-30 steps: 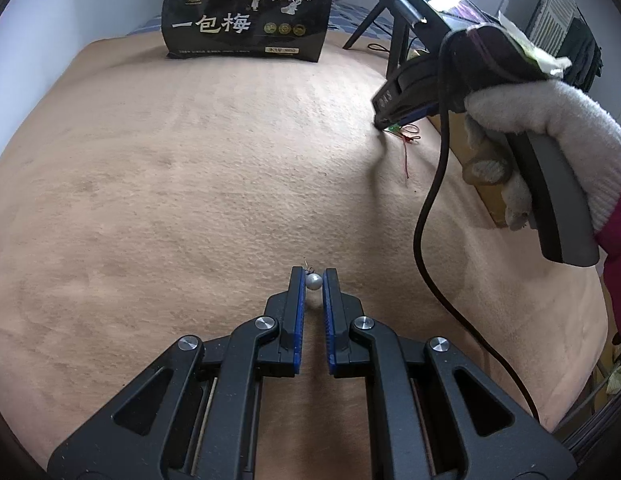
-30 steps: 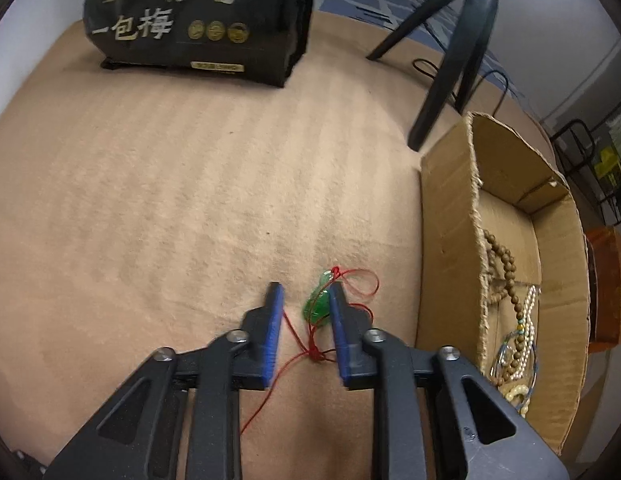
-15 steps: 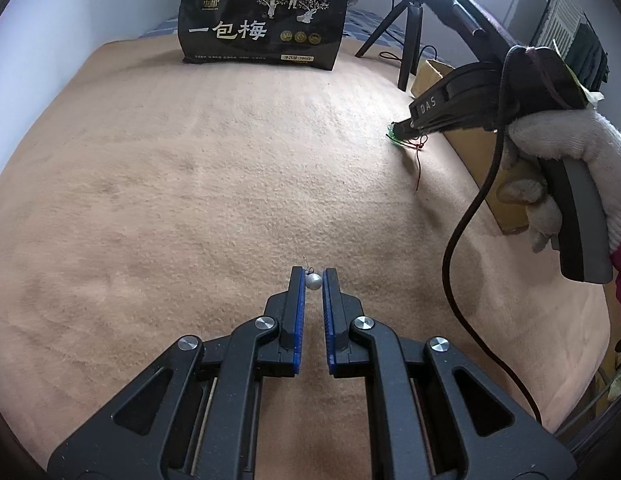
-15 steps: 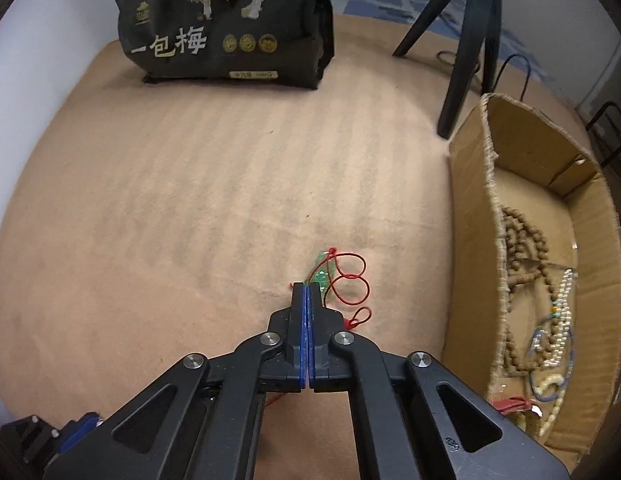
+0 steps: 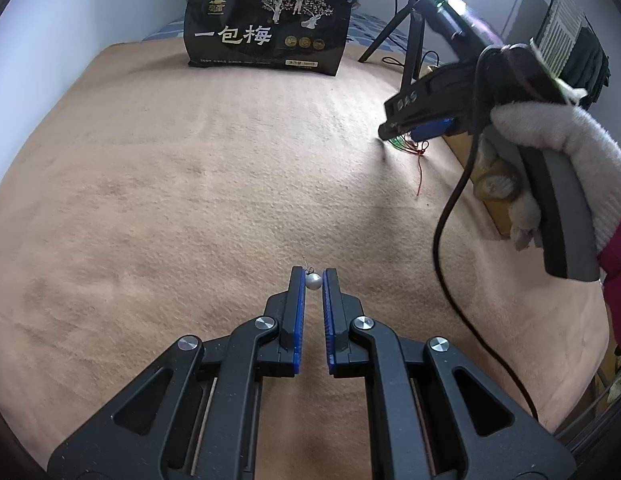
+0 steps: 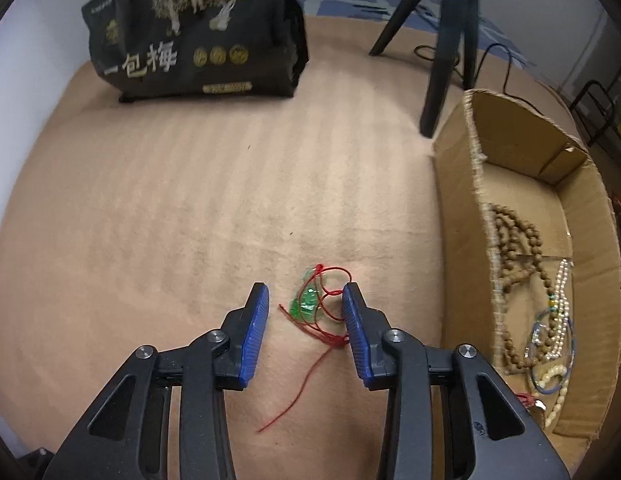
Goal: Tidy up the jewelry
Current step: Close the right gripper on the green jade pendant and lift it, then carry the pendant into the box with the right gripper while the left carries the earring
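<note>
A silver bead (image 5: 313, 281) is pinched between the narrow-set blue tips of the left gripper (image 5: 313, 280), above the tan blanket (image 5: 170, 200). The right gripper (image 6: 305, 304) is spread wide, and a green pendant (image 6: 306, 302) on red cord (image 6: 306, 380) is seen between its fingers on the blanket. Just right, beaded strands (image 6: 518, 264) lie inside a cardboard box (image 6: 462, 200). Farther back, a black bag (image 6: 194, 36) and a tripod (image 6: 442, 40) are seen.

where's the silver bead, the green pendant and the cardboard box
silver bead (image 5: 313, 281), left wrist view, middle of the ball
green pendant (image 6: 307, 302), right wrist view, its green body
cardboard box (image 6: 460, 184), right wrist view, near outer wall
</note>
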### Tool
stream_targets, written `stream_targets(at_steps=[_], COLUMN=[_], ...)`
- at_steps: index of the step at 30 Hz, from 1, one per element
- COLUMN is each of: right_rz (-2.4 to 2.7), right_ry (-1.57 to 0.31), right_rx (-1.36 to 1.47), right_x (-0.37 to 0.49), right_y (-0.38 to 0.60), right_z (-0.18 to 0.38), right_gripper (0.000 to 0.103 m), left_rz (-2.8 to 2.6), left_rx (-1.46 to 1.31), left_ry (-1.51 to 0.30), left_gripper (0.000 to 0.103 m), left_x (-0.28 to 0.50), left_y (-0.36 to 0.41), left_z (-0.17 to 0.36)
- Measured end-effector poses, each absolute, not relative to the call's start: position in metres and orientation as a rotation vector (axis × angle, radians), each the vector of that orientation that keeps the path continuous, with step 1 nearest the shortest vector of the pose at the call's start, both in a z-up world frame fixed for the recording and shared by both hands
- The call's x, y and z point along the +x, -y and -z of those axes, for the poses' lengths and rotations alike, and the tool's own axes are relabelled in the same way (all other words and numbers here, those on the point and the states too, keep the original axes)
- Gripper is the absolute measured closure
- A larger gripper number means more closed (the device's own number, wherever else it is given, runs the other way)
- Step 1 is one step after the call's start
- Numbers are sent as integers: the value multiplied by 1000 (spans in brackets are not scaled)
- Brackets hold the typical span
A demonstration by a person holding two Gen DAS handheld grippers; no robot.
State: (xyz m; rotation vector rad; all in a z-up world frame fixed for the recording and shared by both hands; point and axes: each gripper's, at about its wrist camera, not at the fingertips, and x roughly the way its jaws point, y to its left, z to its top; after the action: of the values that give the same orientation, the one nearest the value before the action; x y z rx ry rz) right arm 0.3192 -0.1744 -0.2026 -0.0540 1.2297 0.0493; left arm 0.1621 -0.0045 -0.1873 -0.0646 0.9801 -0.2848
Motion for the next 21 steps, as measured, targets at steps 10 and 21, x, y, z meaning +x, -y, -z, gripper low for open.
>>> stream_targets(at_steps=[10, 21], right_rz=[-126, -188], right_ry=[-1219, -1106], right_rx=[-96, -28], right_x=[313, 275], right_y=[158, 173], right_z=[204, 138], right_gripper=[88, 88], left_rz=[275, 264], left_rx=[-77, -69], left_ry=[-965, -893], left_gripper=[96, 96], left_x=[160, 146], left_y=[1, -4], left_z=[185, 158])
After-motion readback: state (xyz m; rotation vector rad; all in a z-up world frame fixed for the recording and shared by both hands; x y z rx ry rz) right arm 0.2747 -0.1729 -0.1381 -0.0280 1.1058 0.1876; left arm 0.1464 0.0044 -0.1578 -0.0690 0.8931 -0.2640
